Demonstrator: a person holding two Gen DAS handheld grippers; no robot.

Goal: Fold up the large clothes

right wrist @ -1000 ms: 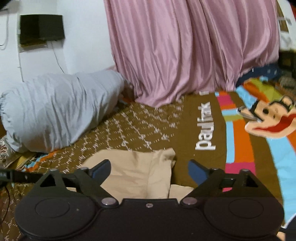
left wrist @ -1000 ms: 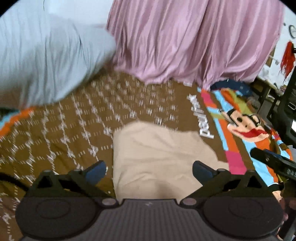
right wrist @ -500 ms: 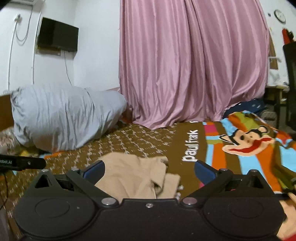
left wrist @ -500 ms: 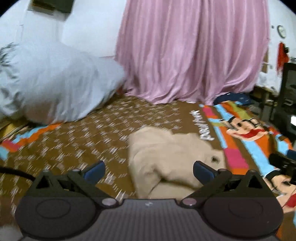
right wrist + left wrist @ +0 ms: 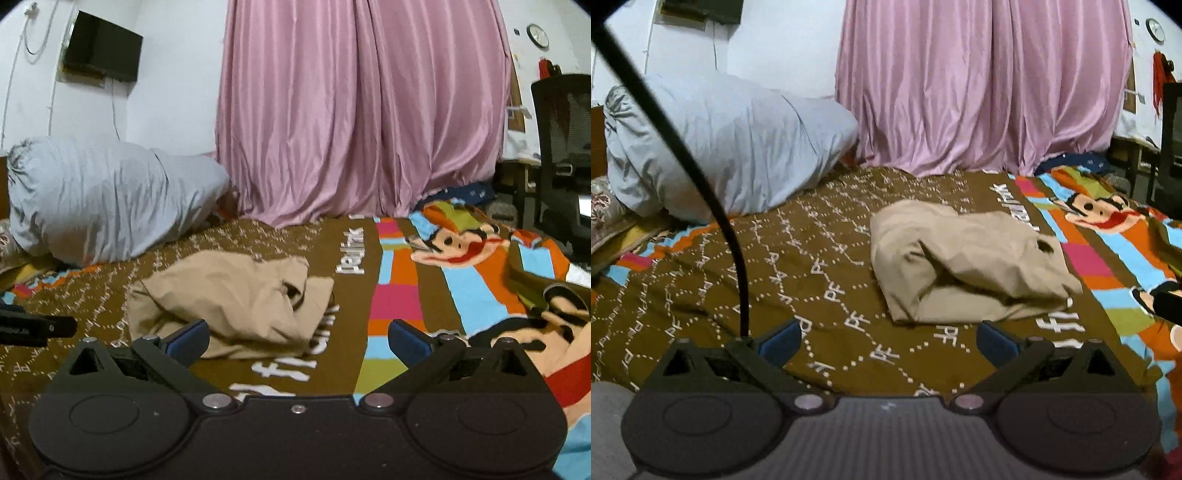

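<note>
A beige garment (image 5: 964, 262) lies folded in a loose bundle on the brown patterned bedspread (image 5: 798, 258). It also shows in the right wrist view (image 5: 236, 299). My left gripper (image 5: 888, 338) is open and empty, held back from the garment's near edge. My right gripper (image 5: 297, 338) is open and empty, to the right of the garment and a little back from it. The tip of the left gripper (image 5: 33, 326) shows at the left edge of the right wrist view.
A large grey pillow (image 5: 727, 147) lies at the back left. A pink curtain (image 5: 982, 85) hangs behind the bed. The bedspread's colourful cartoon part (image 5: 461, 251) lies to the right. A black office chair (image 5: 565, 155) stands at far right. A black cable (image 5: 701, 177) crosses the left wrist view.
Both grippers have pulled back and up from the beige garment, which now lies farther ahead. The garment went from a flatter spread to a rumpled folded bundle.
</note>
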